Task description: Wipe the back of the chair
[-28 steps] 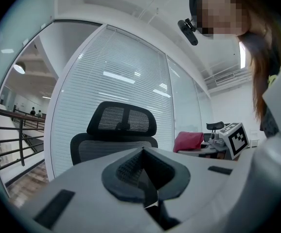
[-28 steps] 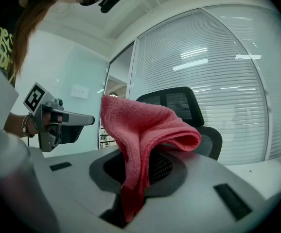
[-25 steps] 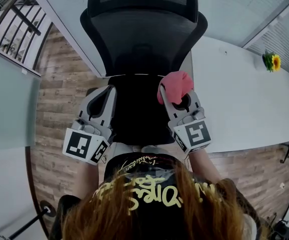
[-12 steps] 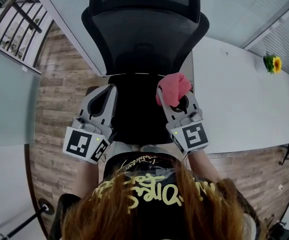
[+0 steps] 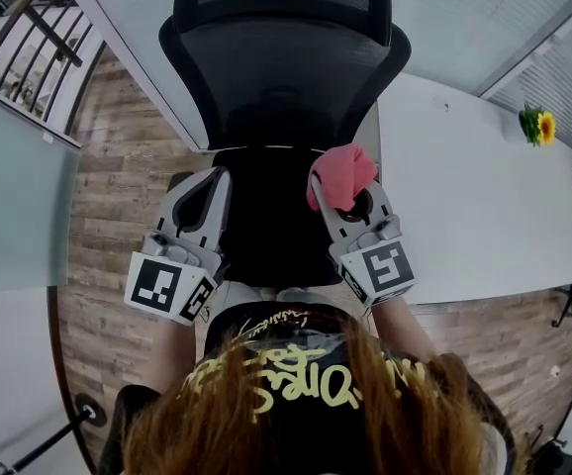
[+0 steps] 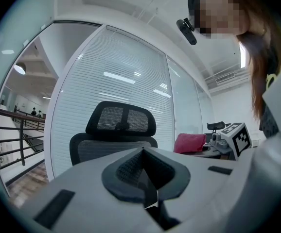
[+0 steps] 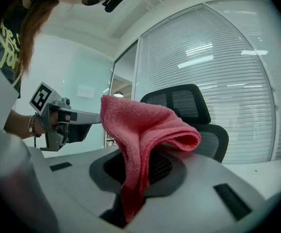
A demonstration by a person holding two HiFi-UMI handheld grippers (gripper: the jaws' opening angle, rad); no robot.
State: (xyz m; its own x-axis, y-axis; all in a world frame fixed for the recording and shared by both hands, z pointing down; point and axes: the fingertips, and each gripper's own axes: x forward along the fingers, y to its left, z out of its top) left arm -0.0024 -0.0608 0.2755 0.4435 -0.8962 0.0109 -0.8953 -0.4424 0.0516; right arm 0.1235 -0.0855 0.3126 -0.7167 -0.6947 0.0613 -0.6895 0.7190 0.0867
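Nearest me, below my hair and dark printed shirt, I hold both grippers out in front, marker cubes toward me. My left gripper (image 5: 207,191) has its jaws pressed together with nothing between them; in the left gripper view (image 6: 144,169) the two dark pads meet along one line. My right gripper (image 5: 340,194) is clamped on a pink cloth (image 5: 343,171). In the right gripper view (image 7: 140,178) the cloth (image 7: 140,125) rises out of the pinch and folds over to the right in a soft hump.

Just beyond the jaws stands the black mesh office chair (image 5: 281,67), its back and headrest facing me and centred between the two grippers. The cloth sits near the lower right edge of the backrest. From the left gripper view the cloth (image 6: 189,142) shows to the right of the chair (image 6: 116,130), apart from the mesh.

To the right of the chair runs a white desk (image 5: 464,196), with a sunflower (image 5: 538,122) at its far end. Wooden floor (image 5: 118,196) shows on the left. Behind the chair is a glass wall with white blinds (image 6: 111,81).
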